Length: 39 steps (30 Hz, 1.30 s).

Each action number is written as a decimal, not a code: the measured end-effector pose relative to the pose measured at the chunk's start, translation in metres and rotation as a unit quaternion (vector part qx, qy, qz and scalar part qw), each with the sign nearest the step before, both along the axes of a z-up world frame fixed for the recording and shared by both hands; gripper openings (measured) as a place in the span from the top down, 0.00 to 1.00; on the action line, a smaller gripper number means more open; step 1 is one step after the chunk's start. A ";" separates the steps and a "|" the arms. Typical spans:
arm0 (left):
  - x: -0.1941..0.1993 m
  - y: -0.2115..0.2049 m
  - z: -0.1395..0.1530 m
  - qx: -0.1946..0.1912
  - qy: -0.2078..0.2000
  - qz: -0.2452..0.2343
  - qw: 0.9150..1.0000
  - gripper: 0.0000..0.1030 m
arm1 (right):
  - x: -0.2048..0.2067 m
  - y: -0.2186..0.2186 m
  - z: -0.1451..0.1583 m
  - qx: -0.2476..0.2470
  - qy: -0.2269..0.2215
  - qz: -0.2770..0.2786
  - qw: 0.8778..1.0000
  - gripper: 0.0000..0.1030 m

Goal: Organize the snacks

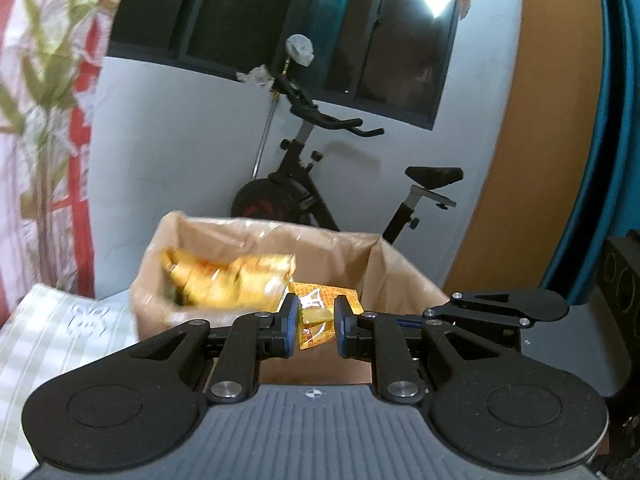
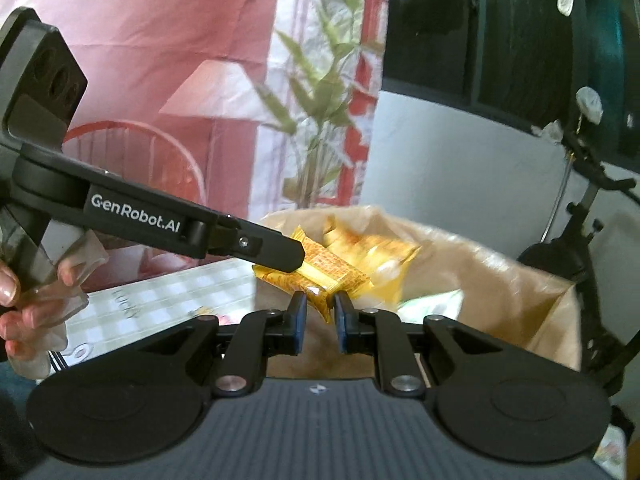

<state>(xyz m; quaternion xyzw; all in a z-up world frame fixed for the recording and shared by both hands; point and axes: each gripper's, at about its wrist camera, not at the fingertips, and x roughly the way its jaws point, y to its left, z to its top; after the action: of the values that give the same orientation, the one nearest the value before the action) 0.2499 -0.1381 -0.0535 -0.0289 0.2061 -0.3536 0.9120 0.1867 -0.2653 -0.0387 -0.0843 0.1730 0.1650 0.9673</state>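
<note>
Both claws, left [image 1: 316, 326] and right [image 2: 320, 322], clamp one orange snack packet [image 2: 320, 270] above a cardboard box [image 1: 400, 276] (exercise bike [image 1: 320, 184] behind, checked cloth [image 2: 192, 292] alongside).

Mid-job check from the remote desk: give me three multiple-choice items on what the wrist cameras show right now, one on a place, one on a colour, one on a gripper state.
1. Where does the cardboard box stand?
A. in front of the exercise bike
B. on a shelf
C. under a sink

2. What colour is the snack packet between the grippers?
A. blue
B. yellow-orange
C. white

3. What is the right gripper doing?
A. wide open, empty
B. out of view
C. shut on the packet

Answers: 1 A, the bike rises just behind the box's far wall. 2 B, the wrapper is yellow-orange. 3 C, its pads pinch the packet's end while the left gripper pinches the packet too.
</note>
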 end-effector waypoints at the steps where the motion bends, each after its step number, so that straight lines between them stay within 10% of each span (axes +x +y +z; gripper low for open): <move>1: 0.005 -0.005 0.001 -0.001 0.001 -0.002 1.000 0.80 | 0.005 -0.005 0.005 -0.003 0.001 -0.004 1.000 0.84; 13: 0.062 -0.071 -0.002 0.041 0.030 -0.015 0.999 0.79 | 0.063 -0.069 0.008 0.006 0.077 -0.056 0.995 0.84; 16: 0.068 -0.076 -0.005 0.069 0.031 -0.002 0.997 0.60 | 0.066 -0.076 0.000 0.017 0.099 -0.071 0.992 0.81; 22: 0.064 -0.058 0.000 0.078 0.022 0.023 0.996 0.17 | 0.058 -0.081 0.005 0.026 0.104 -0.093 0.990 0.44; 26: 0.054 -0.036 0.014 0.069 0.007 0.043 0.997 0.10 | 0.050 -0.079 0.019 0.042 0.085 -0.107 0.990 0.13; 39: 0.017 0.013 0.061 0.086 -0.032 0.113 0.989 0.06 | 0.008 -0.058 0.072 0.083 0.025 -0.167 0.982 0.00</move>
<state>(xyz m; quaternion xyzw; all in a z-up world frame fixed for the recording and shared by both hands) 0.2668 -0.1253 0.0073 0.0383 0.2017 -0.2300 0.9513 0.1946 -0.3235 0.0336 0.0303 0.1948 0.0173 0.9802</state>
